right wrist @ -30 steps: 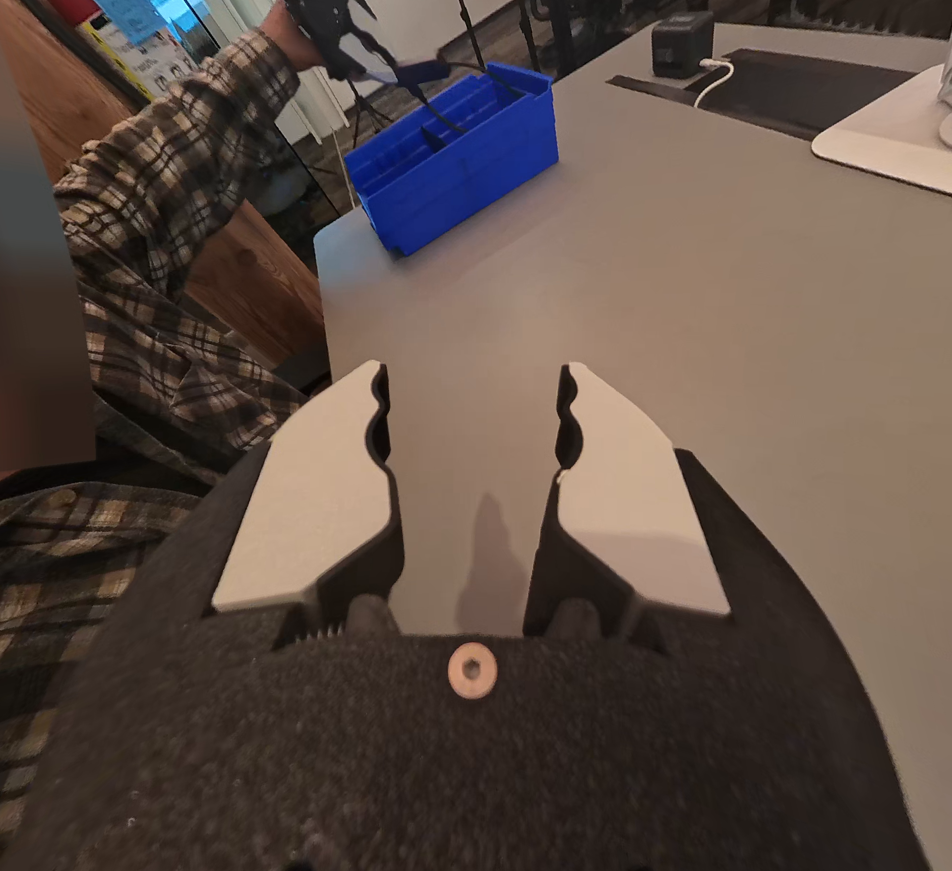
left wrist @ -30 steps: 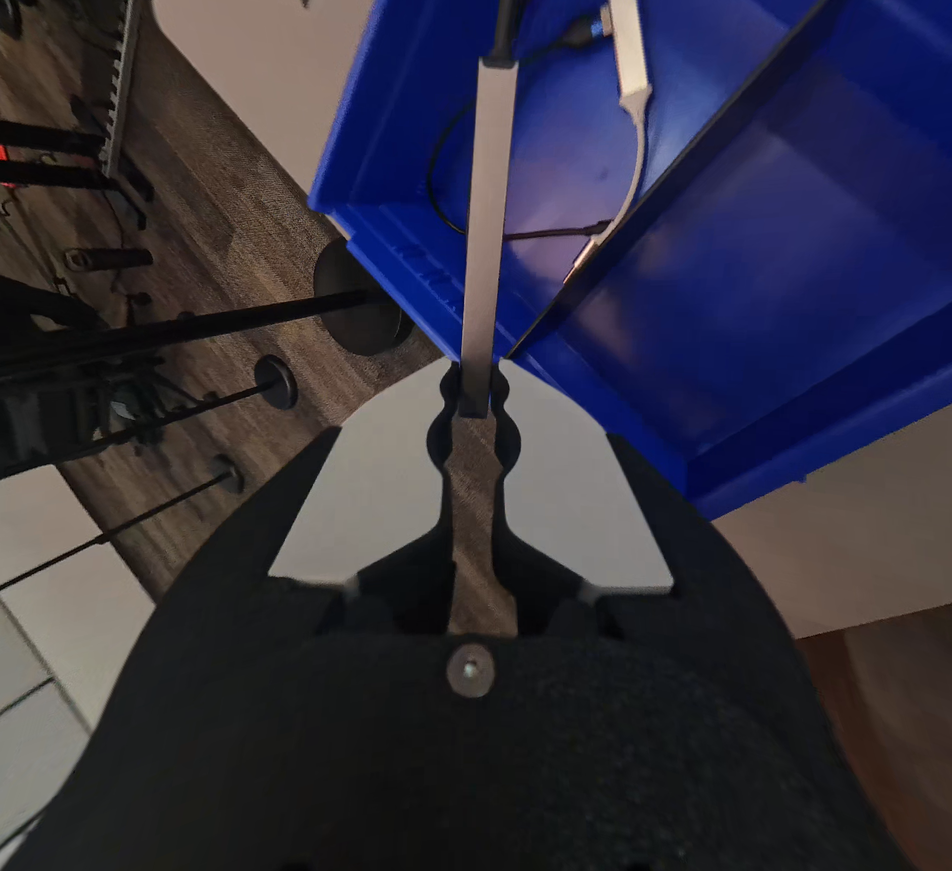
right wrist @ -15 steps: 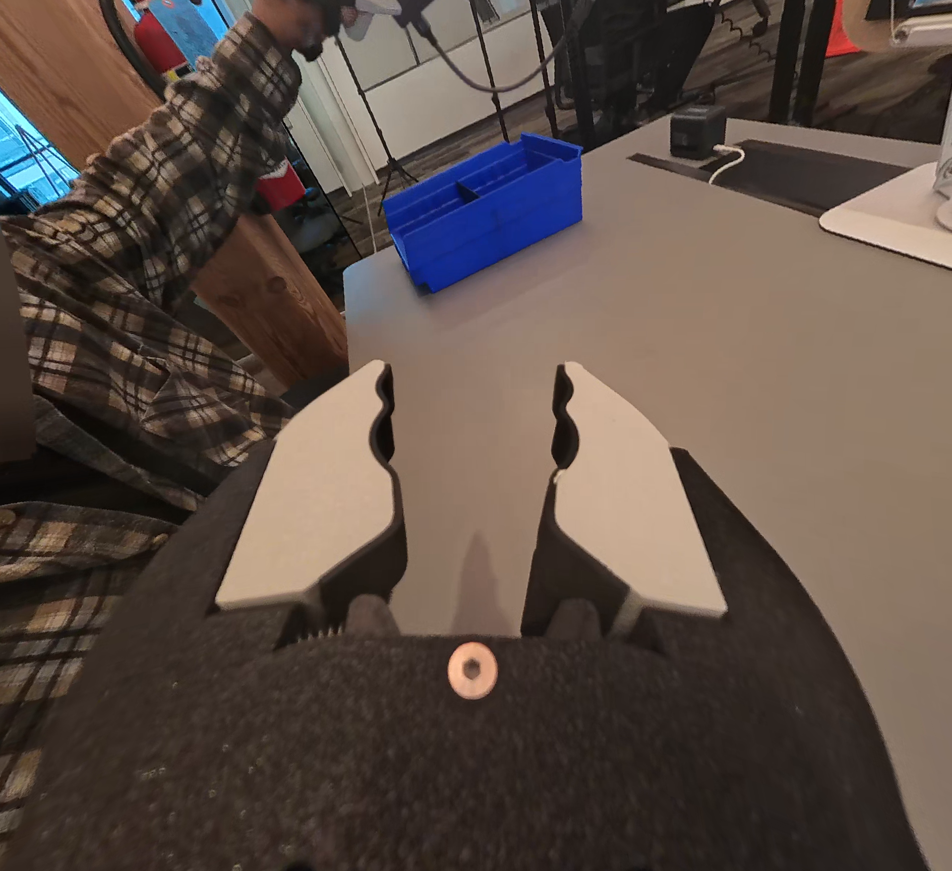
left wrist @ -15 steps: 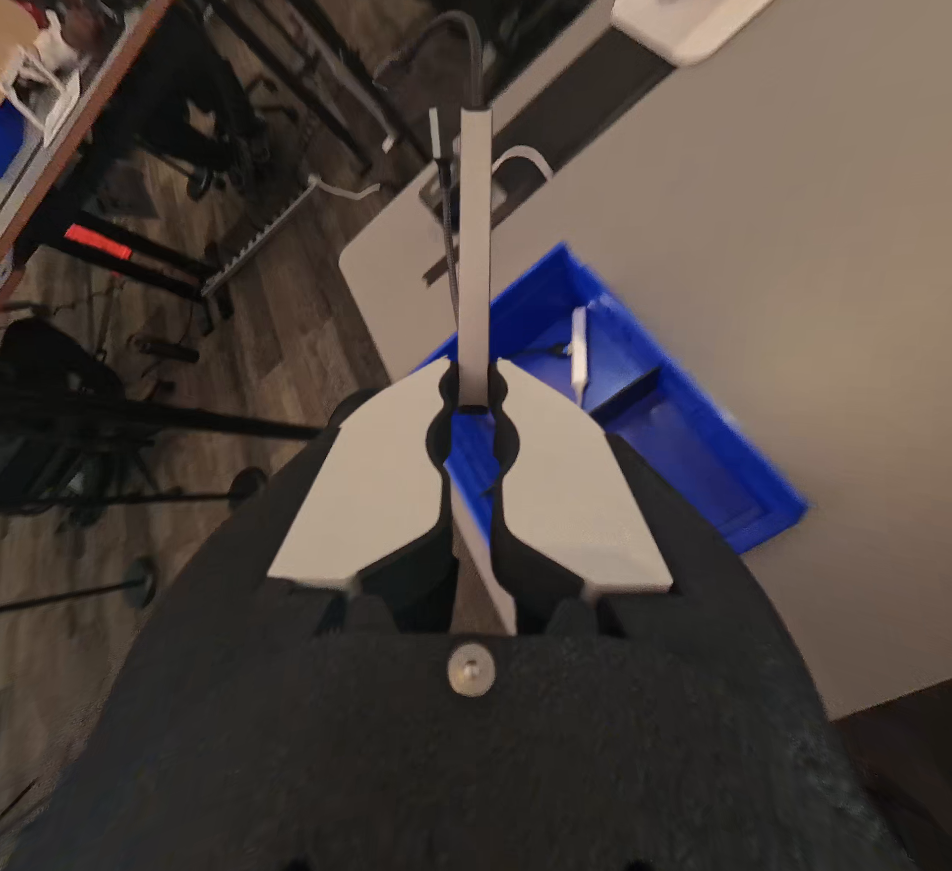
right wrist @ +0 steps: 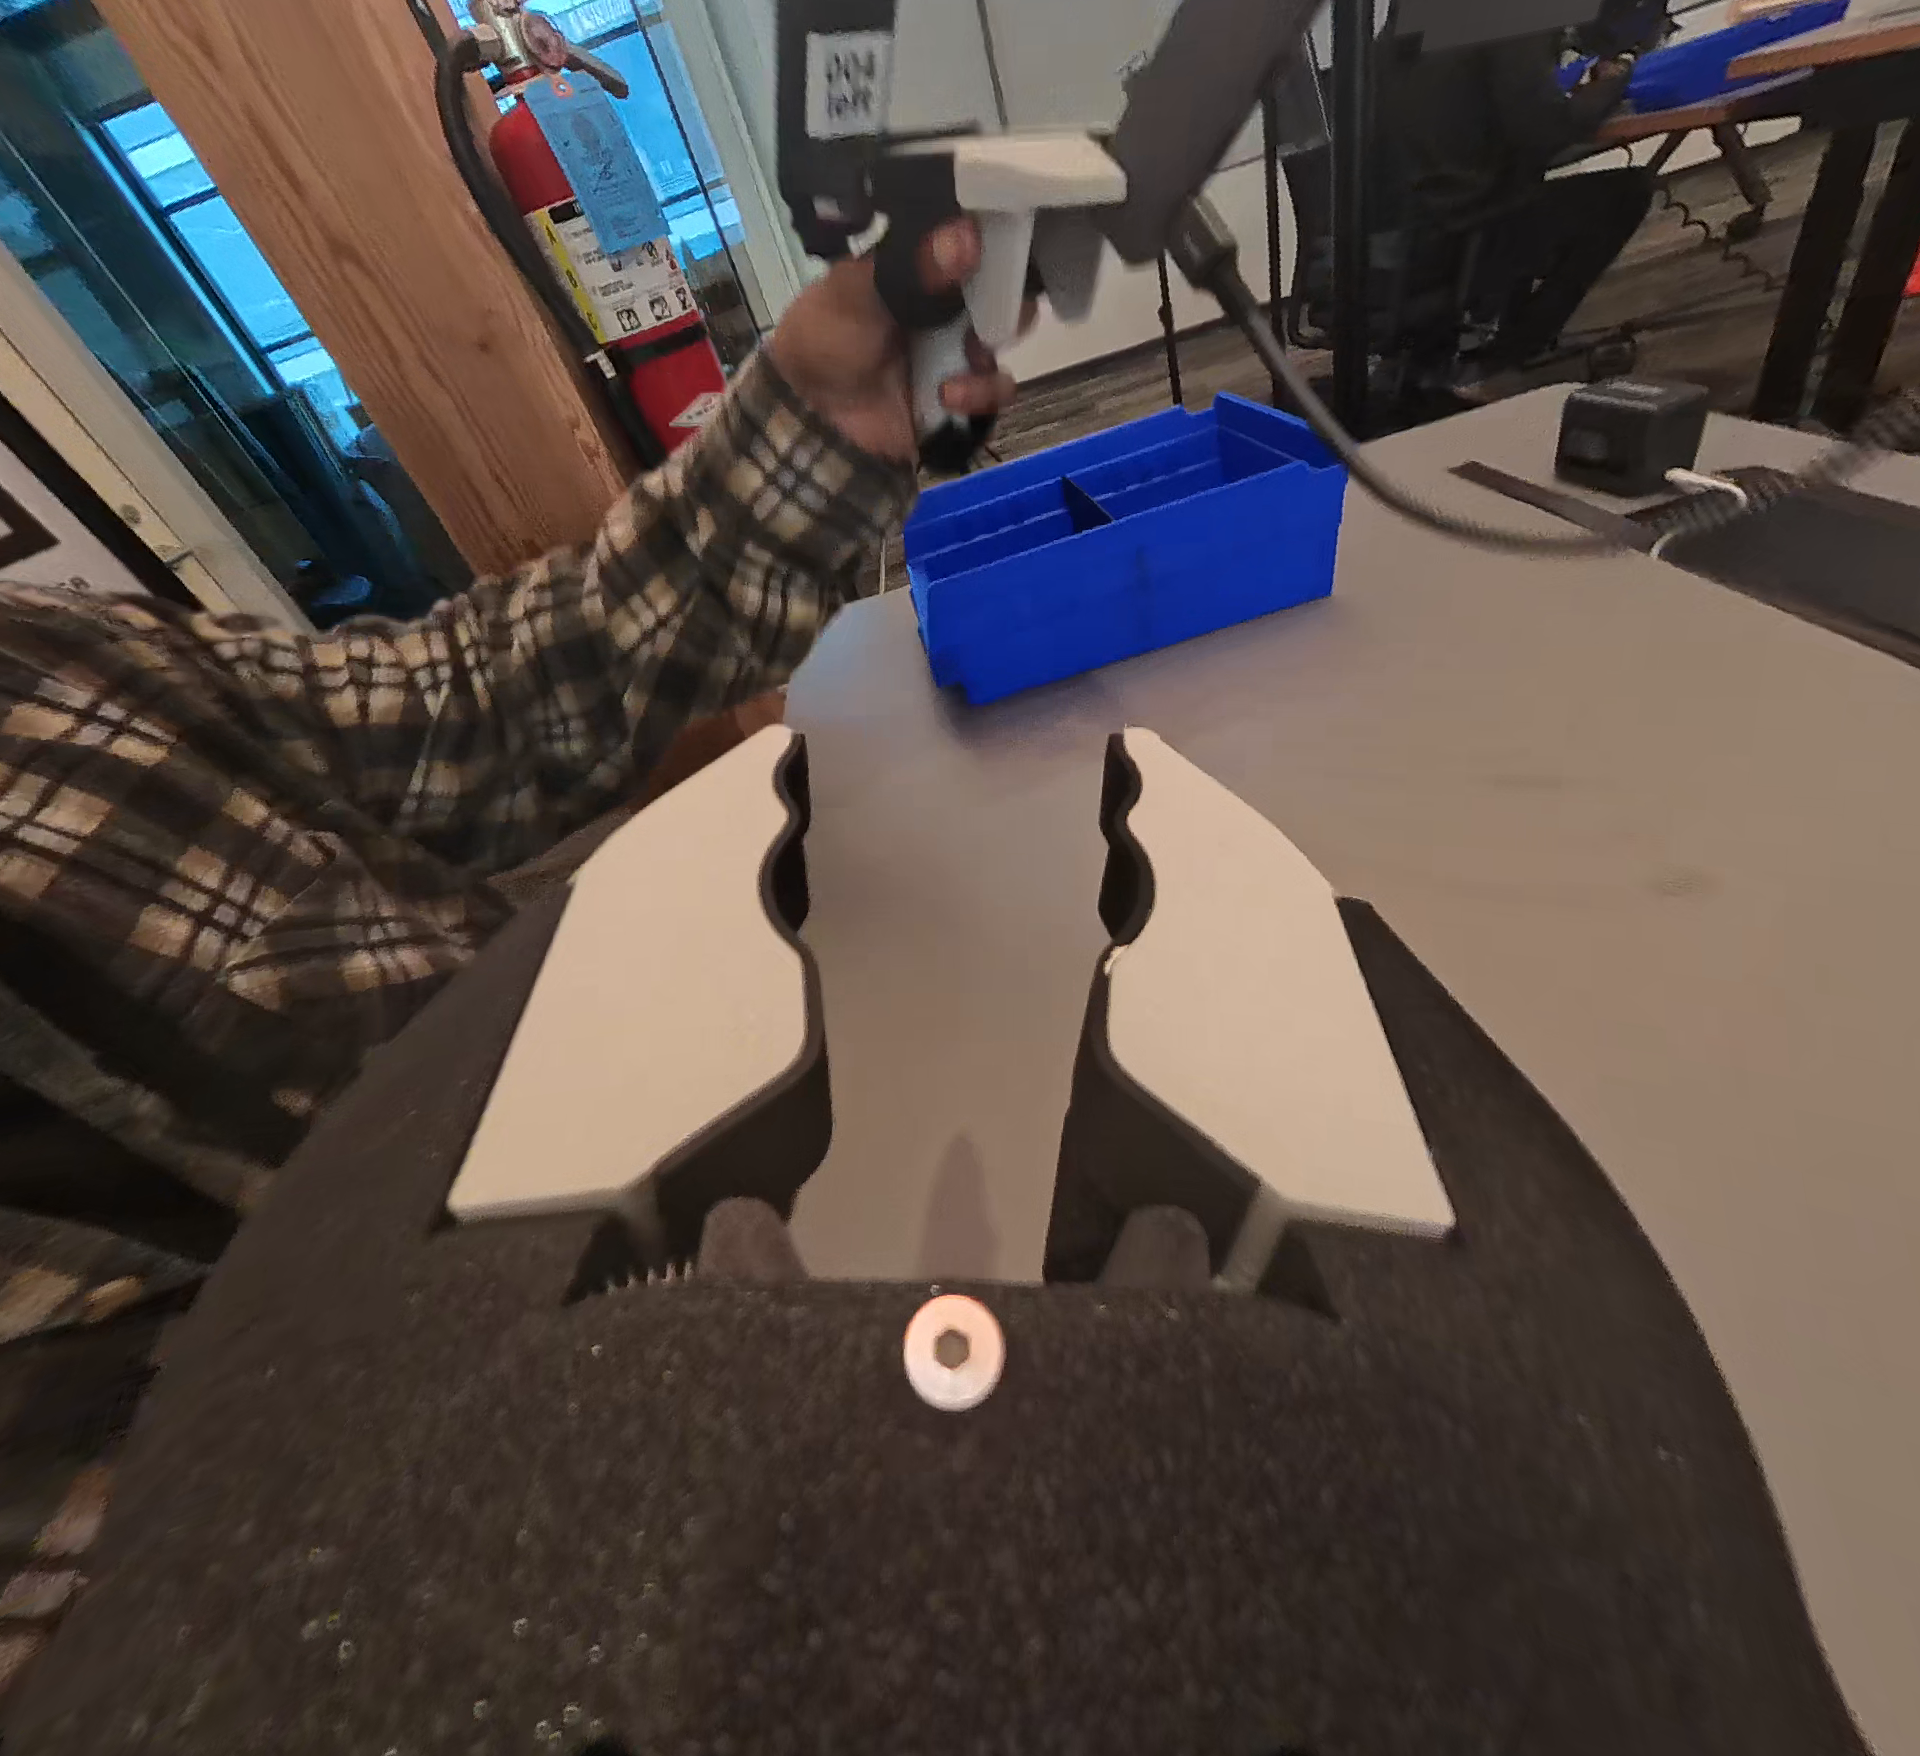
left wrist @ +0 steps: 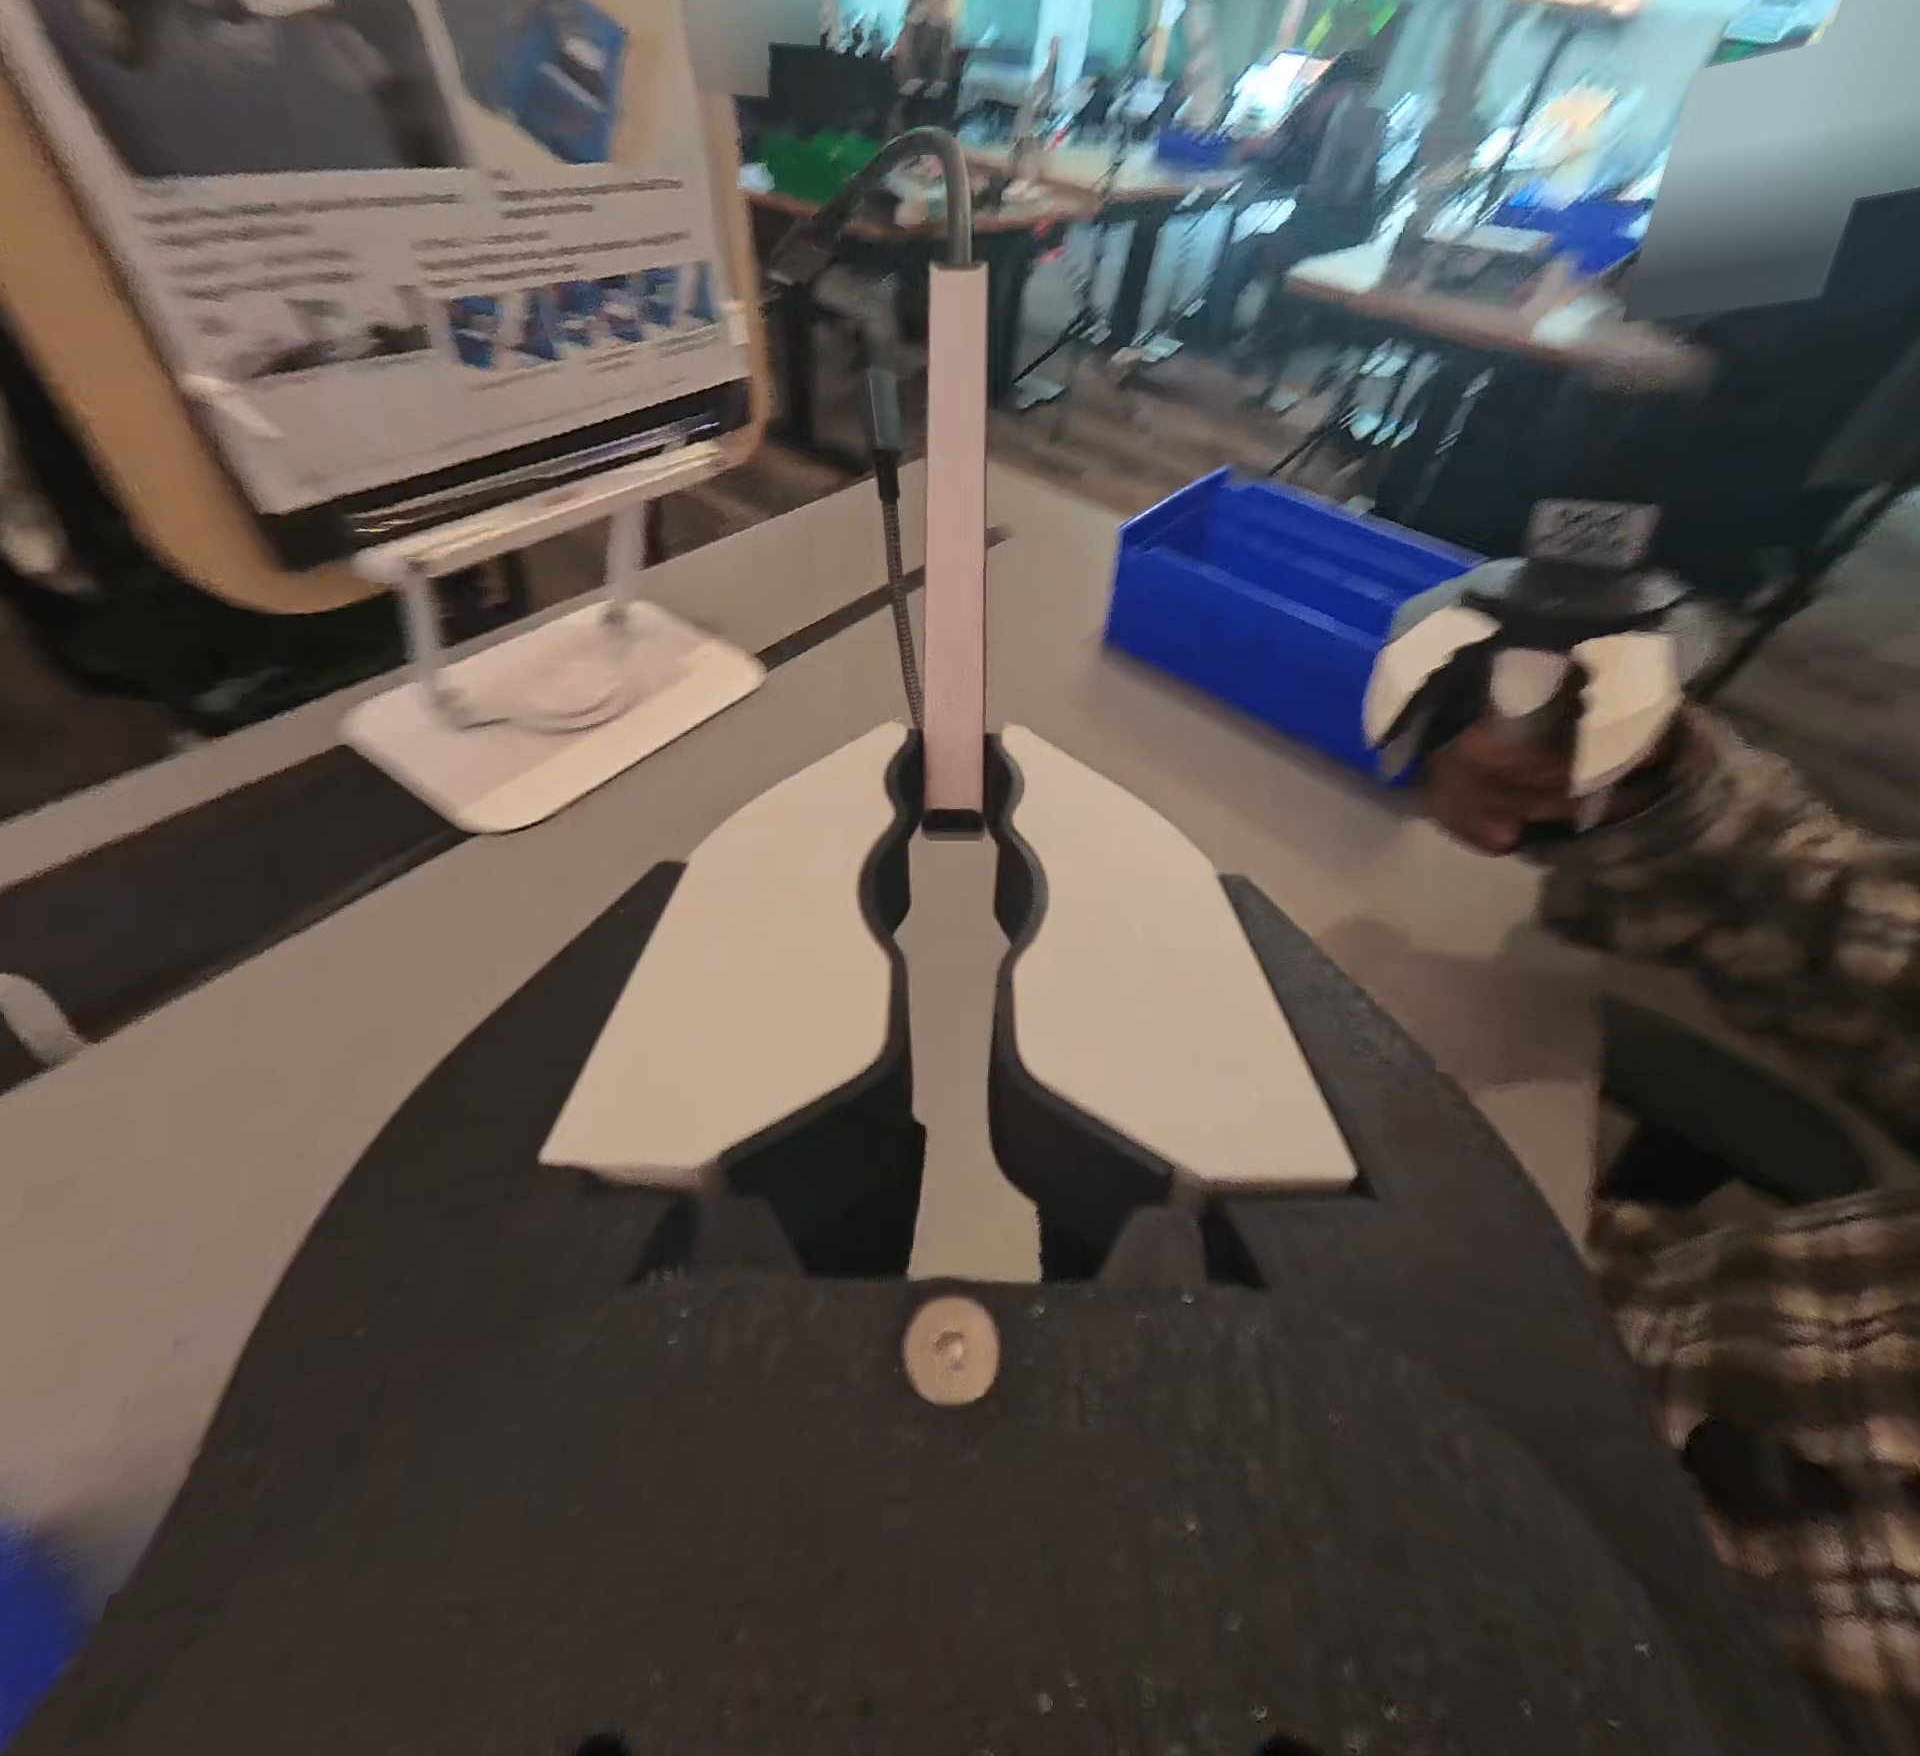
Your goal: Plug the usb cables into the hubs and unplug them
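— Grey table (right wrist: 1507, 823) below; where was the hub (left wrist: 954, 511)?
— Clamped in my left claw (left wrist: 954, 776), long axis straight ahead, cable (left wrist: 902, 605) dangling.
— Your right claw (right wrist: 951, 807)?
— Wide, empty; nearer the blue bin (right wrist: 1122, 553), probably.

The hub (left wrist: 954, 522) is showing a smooth, matt metal skin, with a braided cable (left wrist: 902, 605) hanging beside it. The bin (right wrist: 1127, 553) is looking like glossy blue plastic, sitting on a smooth matt grey table (right wrist: 1558, 833). A checked cloth sleeve (right wrist: 499, 657) is lying before a wooden post (right wrist: 301, 179).
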`<state>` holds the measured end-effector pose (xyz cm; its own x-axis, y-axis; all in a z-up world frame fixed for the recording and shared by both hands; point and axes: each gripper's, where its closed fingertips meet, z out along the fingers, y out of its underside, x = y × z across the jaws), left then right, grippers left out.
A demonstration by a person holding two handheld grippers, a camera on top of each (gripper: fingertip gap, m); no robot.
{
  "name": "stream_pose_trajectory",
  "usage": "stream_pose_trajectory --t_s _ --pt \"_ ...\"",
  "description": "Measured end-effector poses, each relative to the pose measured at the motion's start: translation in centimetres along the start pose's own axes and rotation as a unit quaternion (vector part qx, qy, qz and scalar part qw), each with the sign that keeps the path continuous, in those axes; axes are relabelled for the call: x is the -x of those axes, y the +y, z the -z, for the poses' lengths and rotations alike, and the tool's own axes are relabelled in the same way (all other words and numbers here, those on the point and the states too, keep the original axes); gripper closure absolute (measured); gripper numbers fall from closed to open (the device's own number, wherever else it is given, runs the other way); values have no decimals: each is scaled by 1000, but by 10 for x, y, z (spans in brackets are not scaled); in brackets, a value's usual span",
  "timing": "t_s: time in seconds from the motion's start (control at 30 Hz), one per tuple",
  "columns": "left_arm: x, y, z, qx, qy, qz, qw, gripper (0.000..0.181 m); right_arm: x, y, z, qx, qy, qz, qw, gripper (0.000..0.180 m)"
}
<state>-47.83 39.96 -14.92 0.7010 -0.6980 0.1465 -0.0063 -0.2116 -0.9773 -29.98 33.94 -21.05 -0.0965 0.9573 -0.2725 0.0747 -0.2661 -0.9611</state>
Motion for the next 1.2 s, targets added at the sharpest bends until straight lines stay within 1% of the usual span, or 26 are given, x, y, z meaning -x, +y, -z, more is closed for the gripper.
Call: stream_pose_trajectory --t_s 0.1,0.23,0.37,0.4,0.43,0.5,0.53,0.6,0.67,0.73,0.77,0.8,0.87,0.97,1.1,1.2 --pt "-21 23 -35 -36 60 43 997 170 -15 -7 -18 -9 2 24 1000 129" --pt "-43 54 -67 -48 129 77 987 170 -52 -10 -33 -1 25 55 998 128" --pt "-55 82 -89 -40 178 117 976 170 -76 9 -54 31 -17 35 999 128" --pt "-56 88 -93 -39 186 125 974 170 -78 18 -58 43 -39 21 998 131" --pt "-55 93 -96 -39 192 133 972 170 -80 28 -61 56 -60 3 997 138" --pt "-54 101 -99 -40 207 144 967 171 -81 44 -64 77 -101 -39 991 161" --pt "-53 104 -99 -41 215 150 964 171 -84 50 -64 84 -106 -65 989 171" --pt "-50 115 -101 -28 228 155 961 170 -85 59 -65 104 -118 -97 983 172" --pt "-48 126 -101 -1 248 160 955 170 -87 72 -65 147 -110 -103 978 172" --pt "-48 128 -99 12 272 169 947 169 -85 78 -64 179 -116 -114 970 172" --pt "-45 125 -97 13 275 168 946 164 -86 80 -63 193 -112 -117 968 172" --pt "-42 121 -96 16 276 163 947 157 -87 81 -62 206 -107 -118 965 172" --pt "-39 118 -97 43 271 147 950 134 -90 84 -60 223 -99 -120 962 172" --pt "-40 117 -103 91 257 119 955 121 -90 89 -58 241 -101 -122 958 172" --pt "-43 119 -114 133 252 117 951 122 -84 92 -60 257 -106 -117 954 172" --pt "-50 126 -120 154 265 130 943 124 -78 91 -59 268 -115 -112 950 172"
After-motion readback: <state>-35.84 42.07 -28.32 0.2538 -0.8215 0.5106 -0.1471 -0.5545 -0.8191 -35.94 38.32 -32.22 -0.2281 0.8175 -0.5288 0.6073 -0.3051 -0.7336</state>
